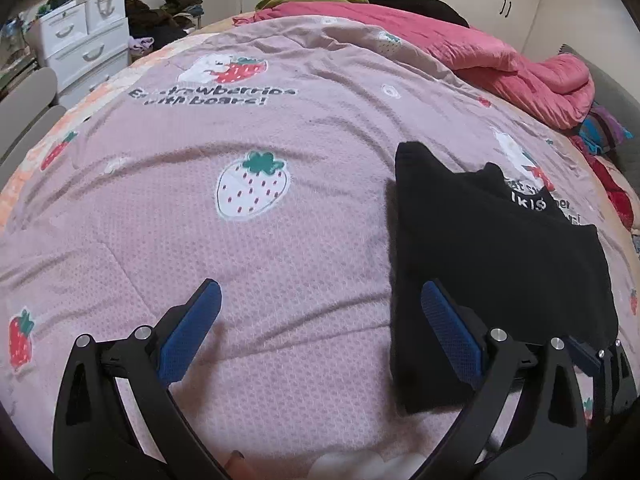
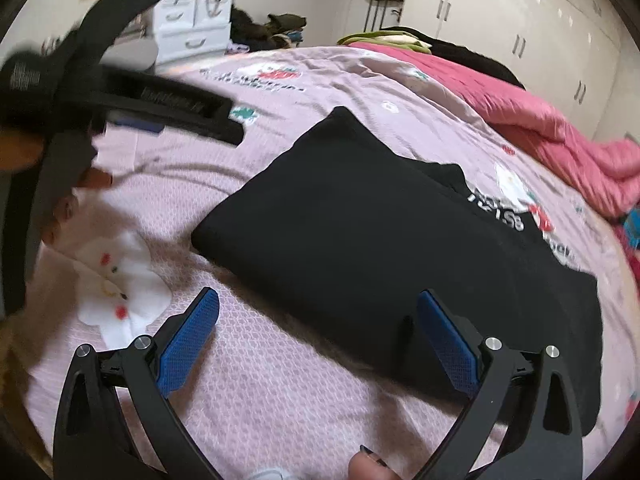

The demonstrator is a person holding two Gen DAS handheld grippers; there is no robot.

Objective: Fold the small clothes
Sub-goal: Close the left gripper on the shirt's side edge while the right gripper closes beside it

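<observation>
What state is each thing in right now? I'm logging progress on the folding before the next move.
black garment: folded flat on the bed, white print partly showing, not gripped.
left gripper: open, holding nothing, over the bedspread beside the garment.
right gripper: open, holding nothing, at the garment's near edge.
pink bedspread: spread out, lightly wrinkled.
red quilt: bunched up at the far side.
</observation>
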